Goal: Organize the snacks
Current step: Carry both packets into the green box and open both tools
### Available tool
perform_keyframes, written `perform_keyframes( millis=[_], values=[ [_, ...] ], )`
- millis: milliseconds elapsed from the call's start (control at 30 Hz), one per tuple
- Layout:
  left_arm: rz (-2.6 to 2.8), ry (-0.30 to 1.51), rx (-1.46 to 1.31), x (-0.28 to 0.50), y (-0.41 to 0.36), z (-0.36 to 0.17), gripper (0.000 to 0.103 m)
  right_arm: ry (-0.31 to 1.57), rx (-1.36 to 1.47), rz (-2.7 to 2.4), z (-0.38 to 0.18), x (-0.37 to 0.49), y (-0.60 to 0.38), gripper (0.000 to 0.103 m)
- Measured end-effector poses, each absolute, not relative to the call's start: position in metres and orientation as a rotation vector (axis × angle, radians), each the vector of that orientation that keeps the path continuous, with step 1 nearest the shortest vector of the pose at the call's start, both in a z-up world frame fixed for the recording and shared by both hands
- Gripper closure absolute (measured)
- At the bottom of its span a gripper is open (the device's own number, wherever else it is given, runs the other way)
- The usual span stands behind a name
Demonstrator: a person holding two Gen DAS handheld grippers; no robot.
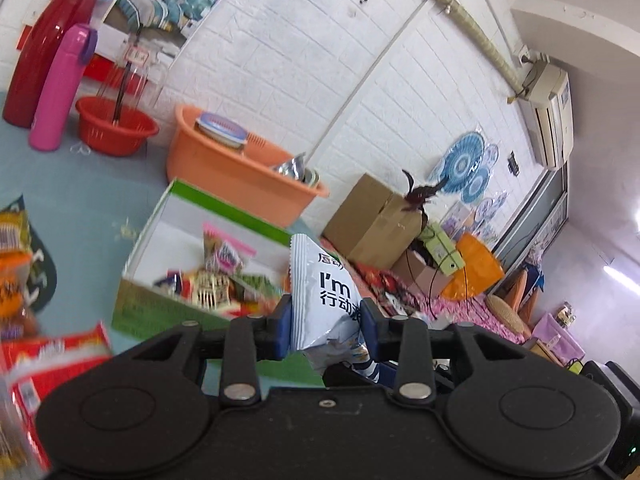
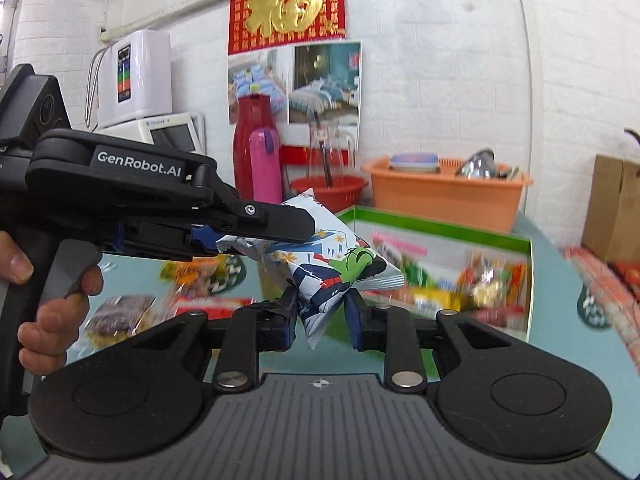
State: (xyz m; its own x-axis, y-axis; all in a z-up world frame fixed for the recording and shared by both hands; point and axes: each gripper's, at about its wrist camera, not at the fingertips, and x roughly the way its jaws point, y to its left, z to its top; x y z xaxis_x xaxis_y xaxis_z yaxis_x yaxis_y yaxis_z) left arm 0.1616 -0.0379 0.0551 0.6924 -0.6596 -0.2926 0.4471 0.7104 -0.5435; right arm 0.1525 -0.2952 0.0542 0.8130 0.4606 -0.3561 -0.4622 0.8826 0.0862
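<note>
White crinkly foil is all that both grippers share: the snack packet [image 2: 340, 256] hangs in the air above the blue bench [image 1: 80, 200], just short of the green-rimmed snack box [image 1: 192, 240]. The left gripper [image 1: 326, 320] has its fingers clenched on one end, and the right gripper [image 2: 322, 316] pinches the lower corner. Pulling the two apart could tear the seam or slip one corner free. A loose packet might land among the bags outside the box.
</note>
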Motion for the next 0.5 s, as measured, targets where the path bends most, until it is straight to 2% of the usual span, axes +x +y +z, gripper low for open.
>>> perform_keyframes(
  millis=[400, 467, 500],
  values=[
    [-0.598, 0.514, -0.484, 0.245, -0.029, 0.039, 0.045, 0.365, -0.041, 0.464, 0.050, 0.228, -0.278, 0.059],
    [-0.573, 0.523, -0.463, 0.260, -0.030, 0.031, 0.038, 0.379, -0.055, 0.454, 0.043, 0.241, -0.272, 0.060],
    [-0.545, 0.526, -0.444, 0.264, -0.031, 0.027, 0.019, 0.384, -0.064, 0.446, 0.037, 0.247, -0.270, 0.060]
  ],
)
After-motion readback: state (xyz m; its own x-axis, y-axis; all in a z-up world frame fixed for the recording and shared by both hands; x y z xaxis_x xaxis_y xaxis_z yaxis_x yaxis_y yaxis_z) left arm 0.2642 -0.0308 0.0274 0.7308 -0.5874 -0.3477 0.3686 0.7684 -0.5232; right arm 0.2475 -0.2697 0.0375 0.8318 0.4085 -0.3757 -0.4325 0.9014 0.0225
